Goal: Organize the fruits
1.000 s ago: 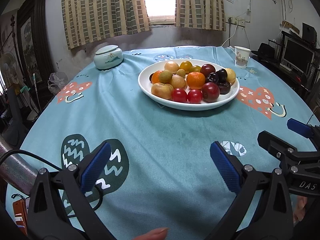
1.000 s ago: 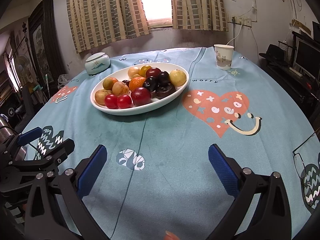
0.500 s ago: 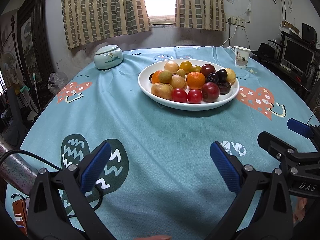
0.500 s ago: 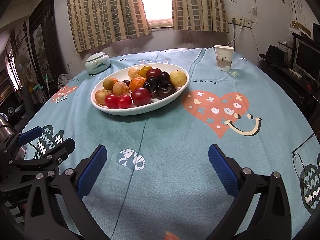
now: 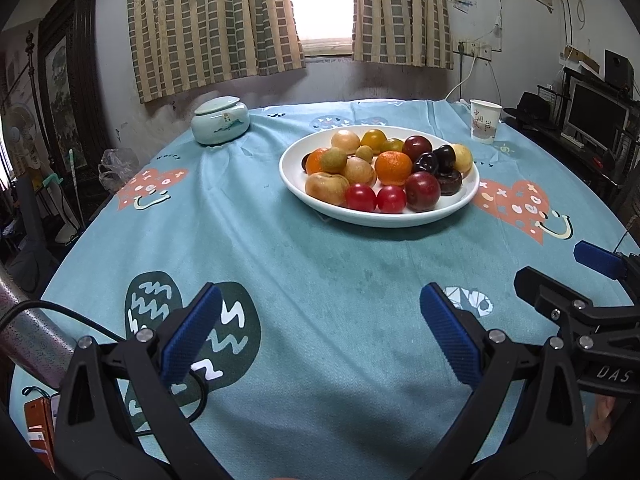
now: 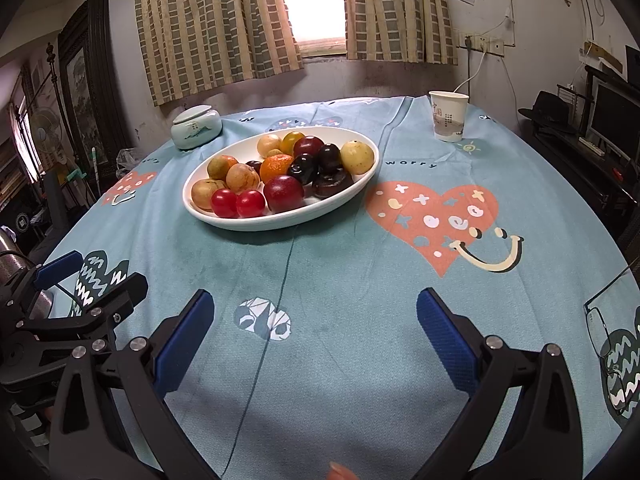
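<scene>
A white oval plate sits mid-table, piled with several fruits: an orange, red tomatoes, dark plums, yellow-brown fruits. My left gripper is open and empty, well short of the plate near the table's front. My right gripper is open and empty, also short of the plate. Each gripper shows at the other's side: the right one, the left one.
A pale lidded ceramic jar stands at the back left. A paper cup stands at the back right. Glasses lie at the right edge. A blue patterned cloth covers the round table.
</scene>
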The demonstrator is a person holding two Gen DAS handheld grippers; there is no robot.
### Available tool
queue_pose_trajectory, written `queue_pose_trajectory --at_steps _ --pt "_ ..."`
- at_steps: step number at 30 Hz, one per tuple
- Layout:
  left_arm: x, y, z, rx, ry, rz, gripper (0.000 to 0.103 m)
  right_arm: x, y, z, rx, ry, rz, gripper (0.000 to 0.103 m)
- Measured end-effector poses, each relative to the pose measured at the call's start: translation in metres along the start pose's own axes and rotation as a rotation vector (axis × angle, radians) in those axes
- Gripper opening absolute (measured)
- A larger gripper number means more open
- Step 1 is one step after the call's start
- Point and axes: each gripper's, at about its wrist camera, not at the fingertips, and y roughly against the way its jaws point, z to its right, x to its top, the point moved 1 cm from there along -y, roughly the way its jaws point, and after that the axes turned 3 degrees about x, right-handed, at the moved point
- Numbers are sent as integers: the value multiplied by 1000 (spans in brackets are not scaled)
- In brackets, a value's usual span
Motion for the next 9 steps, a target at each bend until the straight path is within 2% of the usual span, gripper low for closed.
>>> queue_pose_trajectory --at_steps 9 --pt "0 -3 0 -7 -1 -18 101 0 1 -1 -3 1 -8 102"
